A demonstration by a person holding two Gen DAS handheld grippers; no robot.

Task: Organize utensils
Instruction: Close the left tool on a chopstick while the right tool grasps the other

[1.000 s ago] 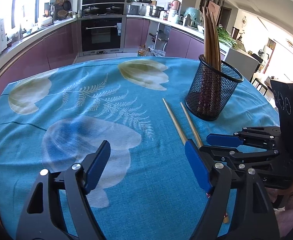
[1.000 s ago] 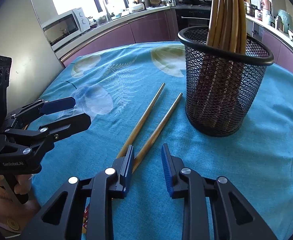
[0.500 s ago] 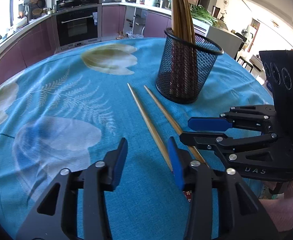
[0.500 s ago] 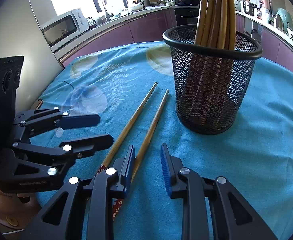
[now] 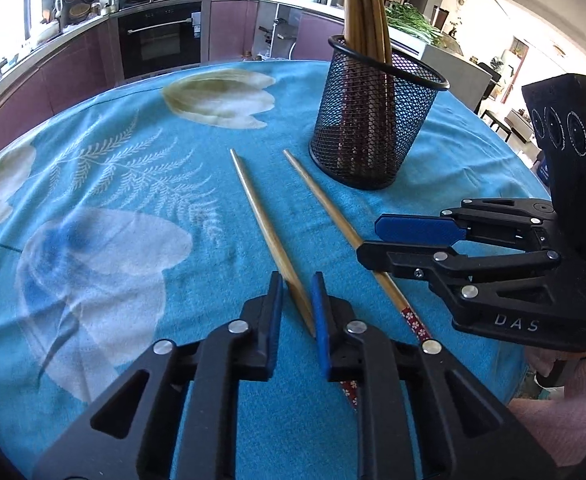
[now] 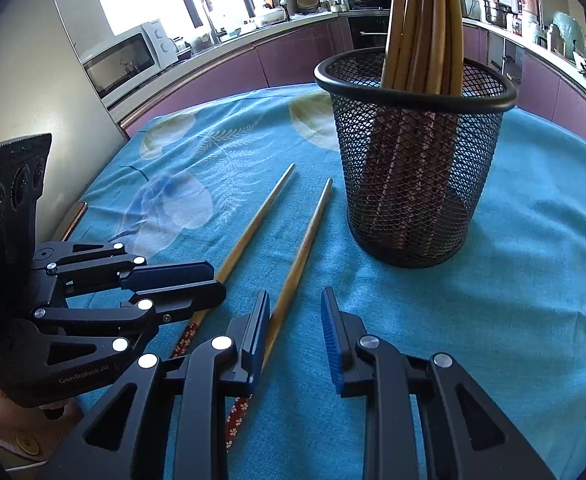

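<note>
Two wooden chopsticks with red flowered ends lie side by side on the teal tablecloth. My left gripper [image 5: 296, 280] has the left chopstick [image 5: 257, 208] between its blue pads. Its jaws are closing and the pads touch the stick. In the right wrist view the left gripper [image 6: 217, 282] sits low on that chopstick [image 6: 253, 228]. My right gripper [image 6: 295, 296] stands open over the right chopstick [image 6: 309, 232], which runs beside its left pad. From the left wrist view the right gripper [image 5: 369, 240] straddles that chopstick [image 5: 321, 204]. A black mesh holder [image 5: 373, 128] [image 6: 413, 168] beyond them holds several chopsticks upright.
The tablecloth [image 5: 113, 200] covers a round table whose edge drops off behind the holder. A brown flat object [image 6: 73, 216] lies at the table's left edge. A pink sleeve [image 5: 565, 400] shows behind the right gripper. Kitchen cabinets and an oven [image 5: 161, 36] stand beyond.
My left gripper has come down and to the right over the left chopstick, and its jaws have narrowed from wide apart to around the stick. The right gripper has stayed put.
</note>
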